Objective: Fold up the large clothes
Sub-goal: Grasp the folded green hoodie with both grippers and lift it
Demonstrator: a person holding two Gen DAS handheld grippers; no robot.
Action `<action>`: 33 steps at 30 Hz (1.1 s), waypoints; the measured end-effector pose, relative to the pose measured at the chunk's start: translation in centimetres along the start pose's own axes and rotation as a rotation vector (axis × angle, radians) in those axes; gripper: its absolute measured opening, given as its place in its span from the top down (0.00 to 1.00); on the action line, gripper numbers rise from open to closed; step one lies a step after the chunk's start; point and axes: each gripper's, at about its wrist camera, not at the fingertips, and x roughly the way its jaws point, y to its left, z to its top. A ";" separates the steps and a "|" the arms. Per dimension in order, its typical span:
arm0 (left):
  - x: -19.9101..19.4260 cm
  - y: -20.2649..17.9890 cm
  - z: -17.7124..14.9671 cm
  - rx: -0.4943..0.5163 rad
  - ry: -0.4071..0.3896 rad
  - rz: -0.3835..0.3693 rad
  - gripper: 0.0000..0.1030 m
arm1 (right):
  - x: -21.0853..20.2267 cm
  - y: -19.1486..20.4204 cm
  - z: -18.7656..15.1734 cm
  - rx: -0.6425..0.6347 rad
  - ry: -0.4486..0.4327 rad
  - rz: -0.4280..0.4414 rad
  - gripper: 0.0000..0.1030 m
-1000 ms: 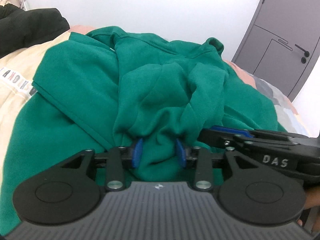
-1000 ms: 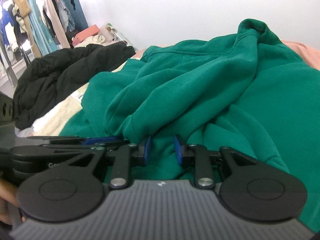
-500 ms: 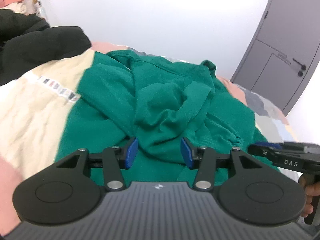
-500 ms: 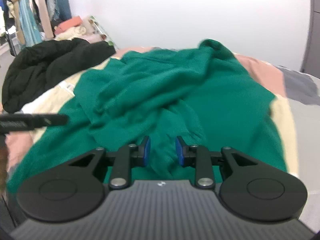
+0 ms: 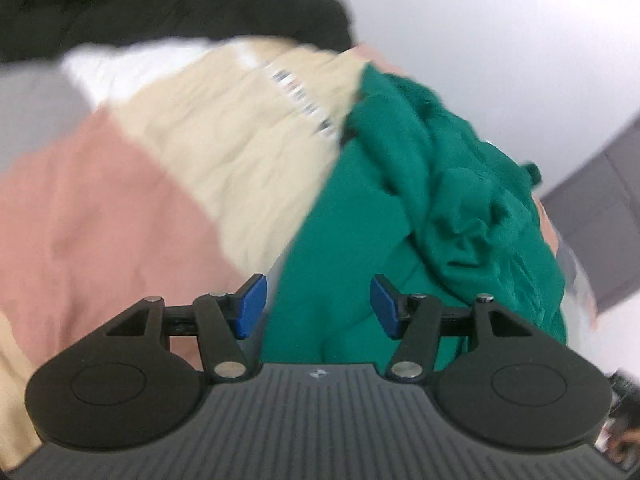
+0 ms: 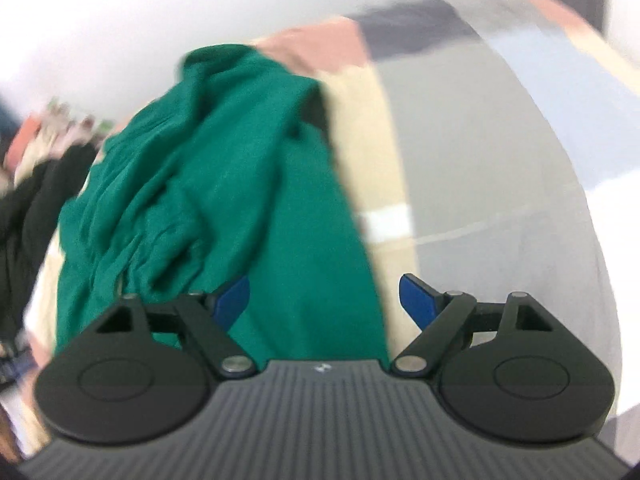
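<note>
A large green sweatshirt (image 5: 420, 208) lies crumpled on the bed, its folds bunched toward the far side. My left gripper (image 5: 318, 306) is open and empty, its blue pads above the sweatshirt's near left edge. The sweatshirt also shows in the right wrist view (image 6: 240, 200). My right gripper (image 6: 326, 300) is open wide and empty above the sweatshirt's near right edge. Both views are blurred by motion.
The bed cover has pink (image 5: 88, 220), cream (image 5: 240, 148) and grey (image 6: 500, 200) patches. A black garment (image 5: 160, 4) lies heaped at the far left. A grey door (image 5: 600, 220) stands at the right. Hanging clothes blur at the far left of the right wrist view.
Both grippers let go of the green fabric, opened wide and drew back. The left view swung left, the right view swung right, toward the sweatshirt's outer edges.
</note>
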 end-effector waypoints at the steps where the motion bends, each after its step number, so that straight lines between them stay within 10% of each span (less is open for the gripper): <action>1: 0.4 0.7 -0.1 -0.033 0.022 -0.010 0.39 | 0.5 -0.7 0.1 0.037 0.016 -0.001 0.19; 13: 3.7 0.4 -2.0 -0.087 0.156 -0.138 0.28 | 4.8 -1.7 -1.3 0.203 0.243 0.104 0.17; 19: 1.9 0.1 -2.1 -0.135 0.124 -0.392 0.25 | 3.7 1.5 -2.2 0.145 0.239 0.360 0.16; 22: 2.2 -0.3 -2.2 -0.128 0.143 -0.367 0.24 | 2.8 2.7 -2.7 0.119 0.210 0.450 0.16; 28: 4.7 0.1 -3.0 -0.148 0.265 -0.182 0.20 | 5.7 3.1 -3.9 0.113 0.310 0.213 0.17; 33: 4.5 -1.0 -3.1 -0.129 0.262 -0.281 0.16 | 6.9 4.2 -4.1 0.067 0.347 0.204 0.16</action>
